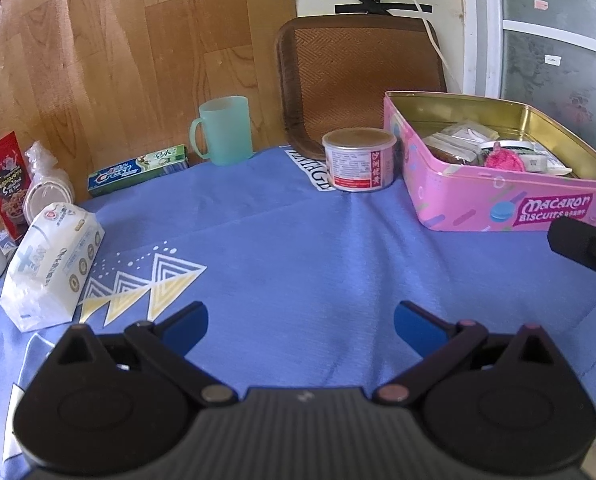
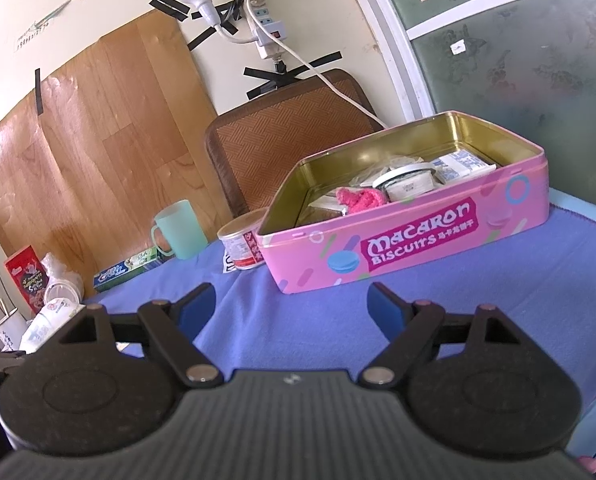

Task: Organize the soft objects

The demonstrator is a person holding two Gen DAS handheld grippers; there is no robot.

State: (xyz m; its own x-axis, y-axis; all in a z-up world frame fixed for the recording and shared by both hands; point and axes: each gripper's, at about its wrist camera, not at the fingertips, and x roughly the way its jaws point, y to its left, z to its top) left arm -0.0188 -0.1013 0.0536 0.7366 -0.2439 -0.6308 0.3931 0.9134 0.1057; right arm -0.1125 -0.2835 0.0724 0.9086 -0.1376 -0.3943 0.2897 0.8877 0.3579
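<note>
A pink biscuit tin is seen at two o'clock in the left wrist view, lid off, resting on the blue tablecloth. Inside it a pink knitted piece lies beside a small white-lidded jar, with flat packets and a blue-and-white carton packed around them. A round can stands just beside the tin's left wall. At nine o'clock a white tissue pack lies on the cloth.

The left gripper is held low over bare cloth, its blue-padded fingers spread wide and gripping nothing. The right gripper is tilted toward the tin at twelve o'clock, likewise spread apart and empty, touching nothing.
</note>
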